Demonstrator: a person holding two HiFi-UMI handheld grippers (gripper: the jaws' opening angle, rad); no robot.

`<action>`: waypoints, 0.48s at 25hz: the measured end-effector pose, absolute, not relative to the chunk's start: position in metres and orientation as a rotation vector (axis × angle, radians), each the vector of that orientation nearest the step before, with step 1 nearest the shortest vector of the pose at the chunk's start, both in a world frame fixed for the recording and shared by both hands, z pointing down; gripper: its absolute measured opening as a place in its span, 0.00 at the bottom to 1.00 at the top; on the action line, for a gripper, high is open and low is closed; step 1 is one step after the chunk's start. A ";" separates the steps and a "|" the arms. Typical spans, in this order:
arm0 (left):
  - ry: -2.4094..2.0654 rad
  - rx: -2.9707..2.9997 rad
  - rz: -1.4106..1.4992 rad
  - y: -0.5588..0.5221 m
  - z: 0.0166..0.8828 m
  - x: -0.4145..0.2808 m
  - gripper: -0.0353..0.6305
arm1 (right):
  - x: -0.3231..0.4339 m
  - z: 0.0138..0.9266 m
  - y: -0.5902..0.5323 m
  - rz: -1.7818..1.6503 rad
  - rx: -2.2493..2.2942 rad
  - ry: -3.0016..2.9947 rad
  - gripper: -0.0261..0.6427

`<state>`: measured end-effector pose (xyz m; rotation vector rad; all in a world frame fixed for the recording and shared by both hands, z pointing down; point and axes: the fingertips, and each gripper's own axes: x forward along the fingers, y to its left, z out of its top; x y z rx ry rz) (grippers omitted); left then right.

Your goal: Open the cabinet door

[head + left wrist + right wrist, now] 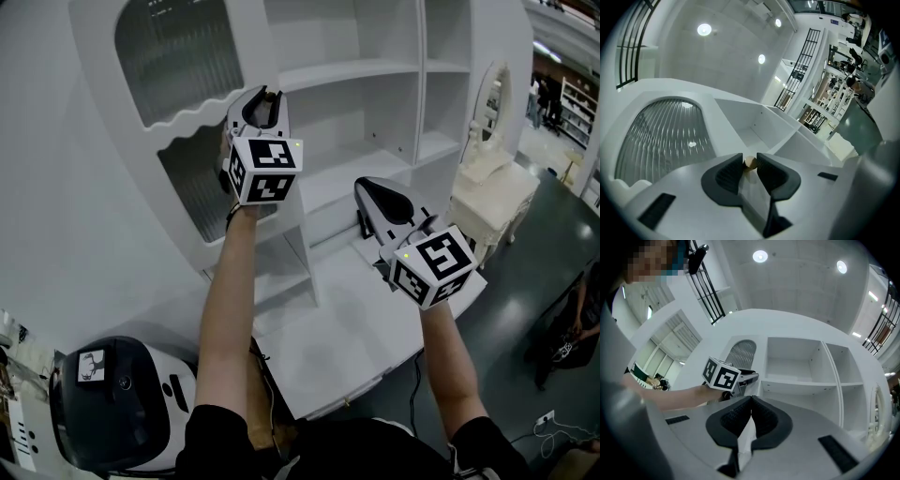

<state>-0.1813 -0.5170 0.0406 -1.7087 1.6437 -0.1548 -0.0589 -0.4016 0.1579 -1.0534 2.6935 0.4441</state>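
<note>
Left gripper (263, 101) is raised to the cabinet door (173, 61), its pads set either side of the small tan knob (750, 162) and, by the look of it, closed on it. Only the pad tips hold, at the very front of the jaws. Right gripper (751, 401) hangs lower over the cabinet's ledge (347, 309), jaws together with nothing between them, well apart from the door. Main risk: the knob is small, round and smooth-looking, so a pull made off the line of the hinge swing could slide it out of the tips and leave the door where it is. A sharp tug could also swing the door back against the forearm. Tilting the gripper while pulling would likely lever it off the knob. The door is white, at the cabinet's left side, with two ribbed glass panes, the upper one arched and the lower one wavy along its top edge. The knob sits at the door's right edge, beside the open shelves (356, 70). I cannot tell whether the door is fully shut or just off its frame.
</note>
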 end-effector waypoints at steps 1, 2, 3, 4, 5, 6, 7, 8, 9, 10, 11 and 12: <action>1.645 -1.711 -0.155 -0.517 0.041 -0.181 0.21 | -0.059 0.158 -0.401 0.443 -1.050 2.694 0.07; 1.650 -1.709 -0.157 -0.517 0.041 -0.181 0.21 | -0.059 0.157 -0.399 0.444 -1.046 2.696 0.07; 1.656 -1.701 -0.163 -0.517 0.041 -0.181 0.21 | -0.058 0.157 -0.398 0.444 -1.042 2.698 0.07; 1.664 -1.691 -0.170 -0.517 0.041 -0.181 0.20 | -0.058 0.156 -0.397 0.445 -1.039 2.699 0.07; 1.672 -1.682 -0.175 -0.516 0.041 -0.181 0.20 | -0.057 0.156 -0.396 0.446 -1.036 2.700 0.07; 1.680 -1.676 -0.175 -0.515 0.041 -0.181 0.20 | -0.055 0.155 -0.394 0.446 -1.035 2.700 0.07; 1.685 -1.672 -0.172 -0.514 0.041 -0.180 0.20 | -0.053 0.154 -0.393 0.446 -1.035 2.700 0.07; 1.687 -1.669 -0.168 -0.511 0.041 -0.178 0.20 | -0.051 0.154 -0.392 0.445 -1.034 2.700 0.07; 1.687 -1.670 -0.161 -0.509 0.041 -0.177 0.19 | -0.050 0.153 -0.391 0.444 -1.034 2.700 0.07; 1.685 -1.672 -0.152 -0.506 0.040 -0.175 0.19 | -0.048 0.153 -0.391 0.442 -1.032 2.700 0.07; 1.684 -1.675 -0.143 -0.503 0.040 -0.174 0.19 | -0.047 0.152 -0.390 0.440 -1.029 2.699 0.07; 1.682 -1.679 -0.133 -0.500 0.040 -0.172 0.19 | -0.046 0.152 -0.389 0.437 -1.024 2.700 0.07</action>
